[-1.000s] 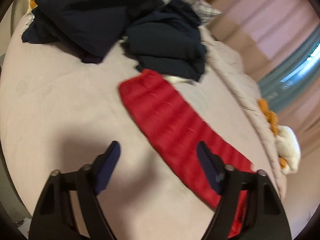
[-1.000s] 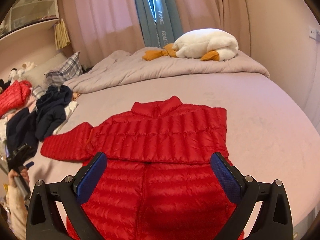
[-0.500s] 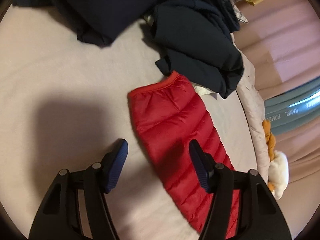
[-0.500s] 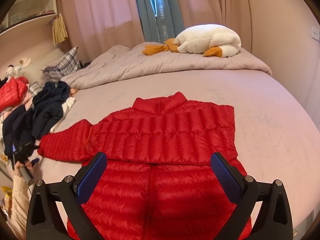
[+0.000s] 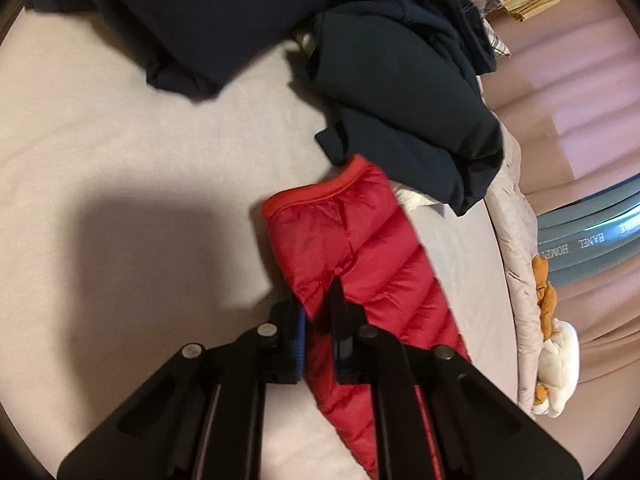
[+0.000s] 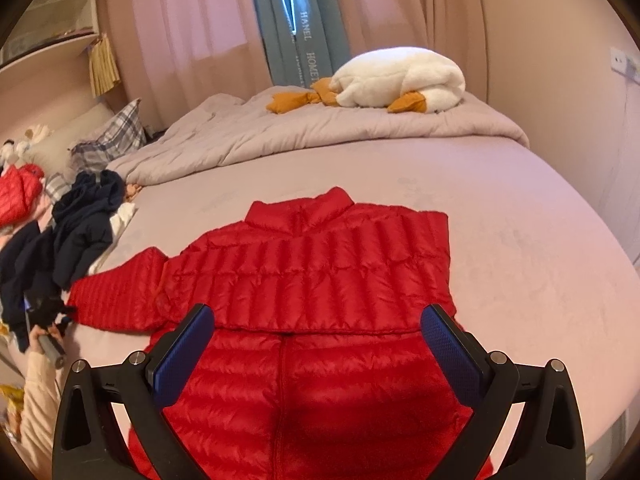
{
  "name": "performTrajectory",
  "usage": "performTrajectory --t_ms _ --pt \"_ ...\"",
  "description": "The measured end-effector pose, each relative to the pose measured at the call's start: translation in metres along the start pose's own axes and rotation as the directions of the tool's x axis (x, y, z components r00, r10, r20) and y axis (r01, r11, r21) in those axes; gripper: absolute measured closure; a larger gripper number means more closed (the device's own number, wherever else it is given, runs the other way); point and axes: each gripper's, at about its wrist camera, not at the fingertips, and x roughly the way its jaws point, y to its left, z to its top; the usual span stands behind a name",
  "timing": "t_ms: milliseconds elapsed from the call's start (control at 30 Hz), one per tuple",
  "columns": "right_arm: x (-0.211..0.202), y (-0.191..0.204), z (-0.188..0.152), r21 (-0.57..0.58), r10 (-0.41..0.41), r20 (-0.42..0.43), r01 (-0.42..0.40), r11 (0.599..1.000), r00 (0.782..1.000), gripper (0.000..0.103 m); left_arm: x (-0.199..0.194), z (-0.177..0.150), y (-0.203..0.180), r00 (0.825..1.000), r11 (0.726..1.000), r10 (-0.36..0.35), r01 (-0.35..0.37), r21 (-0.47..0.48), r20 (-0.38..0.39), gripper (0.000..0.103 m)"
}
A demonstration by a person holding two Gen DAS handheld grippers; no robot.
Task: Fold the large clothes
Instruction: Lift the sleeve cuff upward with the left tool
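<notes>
A red puffer jacket (image 6: 312, 264) lies flat on the bed with its collar pointing away from me and one sleeve stretched out to the left. In the left wrist view that sleeve (image 5: 360, 248) runs up to its cuff, and my left gripper (image 5: 320, 308) is shut on the sleeve's edge partway along, puckering the fabric. The right wrist view shows that same gripper (image 6: 44, 312) at the sleeve's end, held in a person's hand (image 6: 40, 336). My right gripper (image 6: 316, 316) hovers open over the jacket's lower body with nothing between its fingers.
Dark navy clothes (image 5: 400, 92) are heaped just beyond the cuff, also seen as a pile (image 6: 80, 224) at the left. A bunched grey duvet (image 6: 320, 128) with a white plush goose (image 6: 400, 80) lies at the far side. Another red garment (image 6: 18, 196) and a plaid pillow (image 6: 108, 140) sit far left.
My left gripper came down toward the sleeve and its jaws went from wide apart to pinched on the sleeve's edge. The right gripper stayed open and barely moved.
</notes>
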Motion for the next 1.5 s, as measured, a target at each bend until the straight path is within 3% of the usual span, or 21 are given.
performTrajectory --t_ms 67,400,800,1167,1500 --pt "0.001 -0.002 0.001 0.008 0.001 -0.006 -0.001 1.0 1.0 0.001 -0.01 0.0 -0.011 0.999 1.0 0.014 -0.015 0.025 0.03 0.096" --pt "-0.016 -0.013 0.001 0.023 0.016 0.04 -0.017 1.0 0.999 0.001 -0.099 -0.015 -0.074 0.98 0.985 -0.089 0.061 0.161 0.177 0.097" --pt "-0.032 -0.036 -0.006 0.072 0.031 0.087 -0.037 0.997 0.996 0.001 -0.176 -0.061 -0.156 0.946 0.925 -0.213 0.114 0.362 0.246 0.097" --pt "-0.049 -0.059 -0.014 0.127 0.023 0.135 -0.041 0.991 0.991 0.001 -0.214 -0.109 -0.215 0.928 0.834 -0.314 0.168 0.526 0.202 0.097" --pt "-0.06 -0.078 -0.019 0.179 0.002 0.16 -0.031 0.983 0.987 0.001 -0.227 -0.164 -0.262 0.918 0.724 -0.385 0.233 0.649 0.099 0.097"
